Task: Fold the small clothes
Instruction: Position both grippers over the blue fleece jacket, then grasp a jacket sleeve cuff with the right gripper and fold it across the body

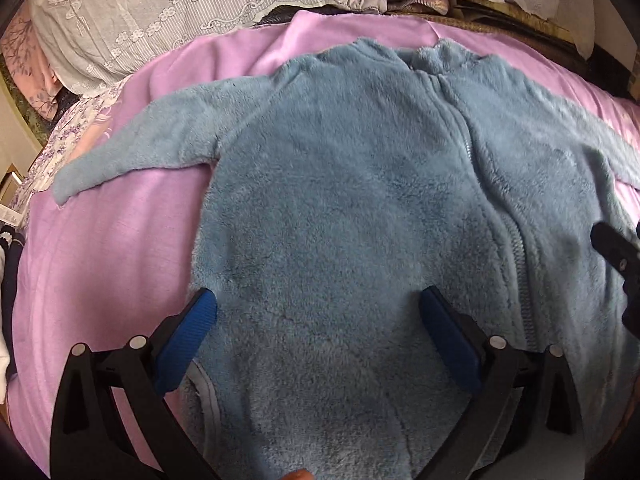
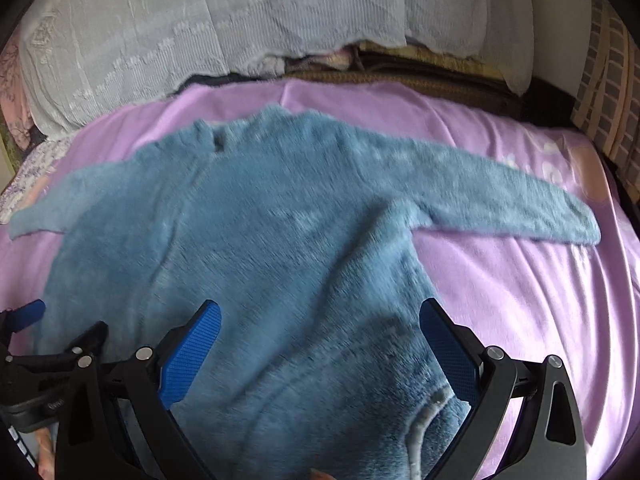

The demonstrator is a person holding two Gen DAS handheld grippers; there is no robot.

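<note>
Your left tool (image 1: 318, 312) and right tool (image 2: 320, 316) both hang spread wide over the hem of the fluffy blue fleece zip jacket (image 1: 360, 208), lying flat on the lilac bedspread (image 1: 100, 260). It's probably soft, light and floppy, so pinch the hem corners.

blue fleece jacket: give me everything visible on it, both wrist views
The blue fleece jacket is small, plush and fuzzy, with a front zipper that looks closed up to a short stand-up collar. It lies flat, front up, on the pink blanket, both sleeves spread sideways and nothing folded yet. A pale trimmed edge shows near its bottom corners. The left gripper and right gripper are open over the lower body; whether the fingers touch the fleece is unclear.
</note>
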